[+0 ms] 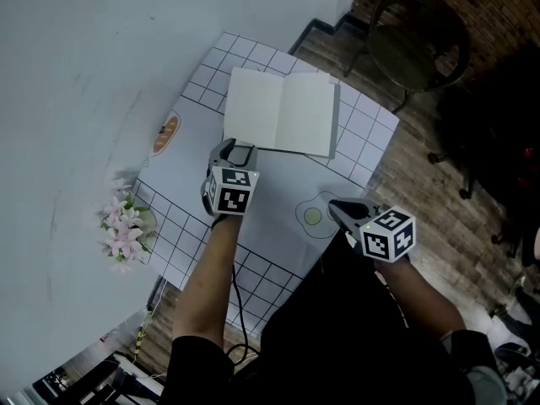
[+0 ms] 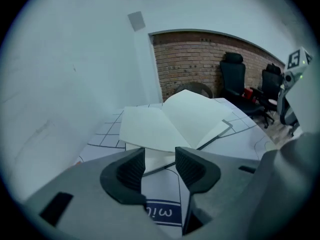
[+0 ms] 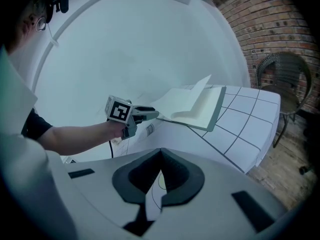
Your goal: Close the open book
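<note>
White-paged, grey-covered, the open book point(image 1: 281, 110) lies flat on the gridded white table point(image 1: 190, 154), spine running away from the person. The left gripper point(image 1: 236, 148), jaws spread and empty, points at its near edge from just short; the right gripper point(image 1: 335, 207), jaws pressed together, hangs farther off.

Soft, cool light fills the room; the white wall point(image 1: 84, 74) and the open book point(image 1: 283, 110) are brightest, without glare. Shadows are faint. The wooden floor point(image 1: 415, 194) is dim. Both gripper views bulge fisheye-style, with black corners and soft foregrounds.
</note>
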Demonstrator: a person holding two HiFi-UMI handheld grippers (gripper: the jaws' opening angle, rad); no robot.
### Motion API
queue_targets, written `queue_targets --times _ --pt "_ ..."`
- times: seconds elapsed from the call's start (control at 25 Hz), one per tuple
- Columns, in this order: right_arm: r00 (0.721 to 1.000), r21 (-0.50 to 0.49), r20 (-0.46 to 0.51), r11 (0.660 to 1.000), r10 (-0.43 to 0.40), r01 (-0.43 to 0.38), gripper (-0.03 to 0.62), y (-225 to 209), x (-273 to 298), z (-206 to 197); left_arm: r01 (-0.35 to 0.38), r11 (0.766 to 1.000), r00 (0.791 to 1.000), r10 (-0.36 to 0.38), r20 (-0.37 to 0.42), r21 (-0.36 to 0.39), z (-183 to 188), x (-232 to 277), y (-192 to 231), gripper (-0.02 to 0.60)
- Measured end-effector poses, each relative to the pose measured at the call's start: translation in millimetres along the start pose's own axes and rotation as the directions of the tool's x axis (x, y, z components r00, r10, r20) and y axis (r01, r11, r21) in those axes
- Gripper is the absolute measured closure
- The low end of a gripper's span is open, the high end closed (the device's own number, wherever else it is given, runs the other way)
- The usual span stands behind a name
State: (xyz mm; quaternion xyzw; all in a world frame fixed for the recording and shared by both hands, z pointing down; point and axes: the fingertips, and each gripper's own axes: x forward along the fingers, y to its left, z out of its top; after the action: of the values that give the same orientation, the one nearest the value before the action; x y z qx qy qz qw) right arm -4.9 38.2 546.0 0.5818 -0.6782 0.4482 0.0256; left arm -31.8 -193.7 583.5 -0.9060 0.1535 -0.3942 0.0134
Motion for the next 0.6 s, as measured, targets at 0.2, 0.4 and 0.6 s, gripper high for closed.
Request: queue_targets --times 0.2,0.4,0.6 --pt "1.000 -0.012 0.008 1.000 0.011 -0.011 0.595 1 -3 8 -0.133 0.990 0.991 0.131 0.039 0.055 13 -13 6 0.397" --pt "1.000 -0.013 0.004 1.000 0.005 -0.005 0.595 -4 -8 8 -0.125 0.990 0.991 0.121 0.061 0.068 25 -10 6 0.397" --pt "1.000 0.006 0.005 1.000 -0.002 0.002 0.595 -12 -14 3 0.075 0.950 0.997 -0.073 -0.018 0.303 24 13 -59 0.387"
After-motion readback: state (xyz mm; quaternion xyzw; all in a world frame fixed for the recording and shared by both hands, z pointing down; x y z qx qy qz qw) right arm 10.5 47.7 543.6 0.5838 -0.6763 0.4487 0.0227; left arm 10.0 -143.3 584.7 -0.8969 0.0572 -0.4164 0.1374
